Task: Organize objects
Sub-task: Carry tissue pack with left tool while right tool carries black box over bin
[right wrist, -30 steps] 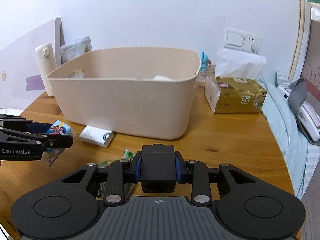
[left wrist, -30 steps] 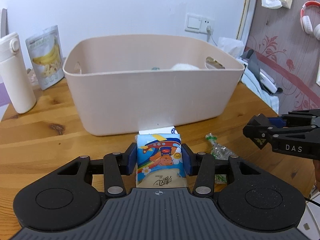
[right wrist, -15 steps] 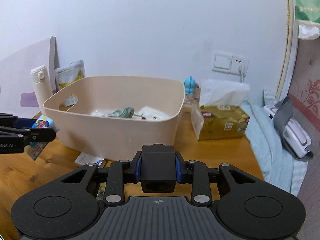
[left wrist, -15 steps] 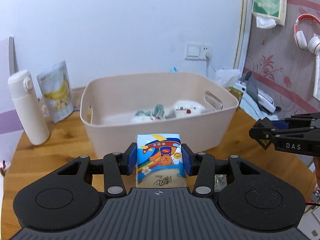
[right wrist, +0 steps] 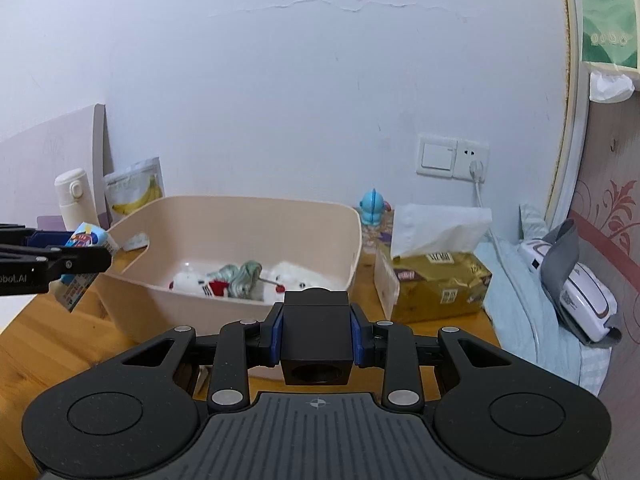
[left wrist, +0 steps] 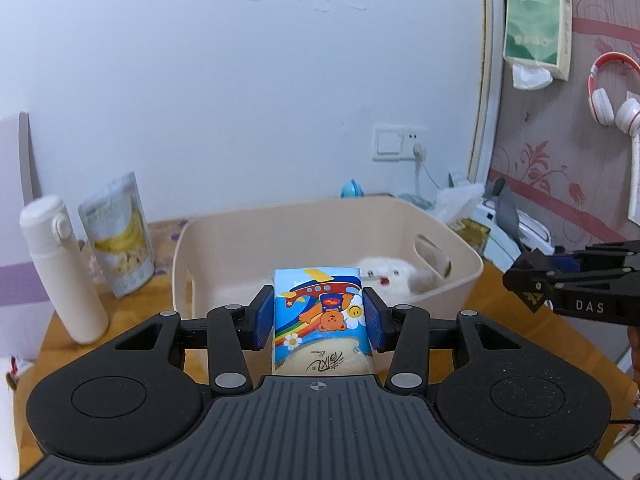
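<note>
Hovering near bin [left wrist: 460, 240] rim, tissue pack [left wrist: 322, 316] clamped, black cube [right wrist: 316, 332] clamped

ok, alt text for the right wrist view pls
The right claw grips a black cube above a wooden table, facing a beige bin that holds soft toys. At left, the left claw holds a cartoon-print tissue pack near the bin's rim; a gold tissue box sits to the bin's right.

Both grippers rose (w/ loads) above the bin [left wrist: 464, 240].
</note>
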Motion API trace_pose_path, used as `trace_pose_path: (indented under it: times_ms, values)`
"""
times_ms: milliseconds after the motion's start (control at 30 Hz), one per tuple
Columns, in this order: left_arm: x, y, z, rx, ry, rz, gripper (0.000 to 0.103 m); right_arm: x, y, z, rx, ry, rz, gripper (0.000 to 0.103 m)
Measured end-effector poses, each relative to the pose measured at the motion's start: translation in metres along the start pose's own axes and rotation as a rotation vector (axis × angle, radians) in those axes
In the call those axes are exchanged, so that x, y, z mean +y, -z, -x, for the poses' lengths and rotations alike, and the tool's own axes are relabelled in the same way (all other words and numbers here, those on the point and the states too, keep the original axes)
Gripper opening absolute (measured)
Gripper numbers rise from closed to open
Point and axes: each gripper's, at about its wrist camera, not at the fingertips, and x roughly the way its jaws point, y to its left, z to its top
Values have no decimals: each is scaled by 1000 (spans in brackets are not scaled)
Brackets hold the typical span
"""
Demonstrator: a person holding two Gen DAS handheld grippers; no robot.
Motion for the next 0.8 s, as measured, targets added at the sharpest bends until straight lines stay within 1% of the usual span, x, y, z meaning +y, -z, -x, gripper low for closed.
trace_pose_path:
  times_ms: [233, 500, 800]
  values:
    - [8, -16, -12, -30, -13, -2, 47, 0, -9, -16, -13, 0, -29, 31]
    - [21, -25, -37, -19, -17, 36, 47, 5, -19, -36, -9, -5, -21, 31]
    - [21, -32, -60, -5, -12, 9, 47, 15, -30, -57, 1, -25, 8, 31]
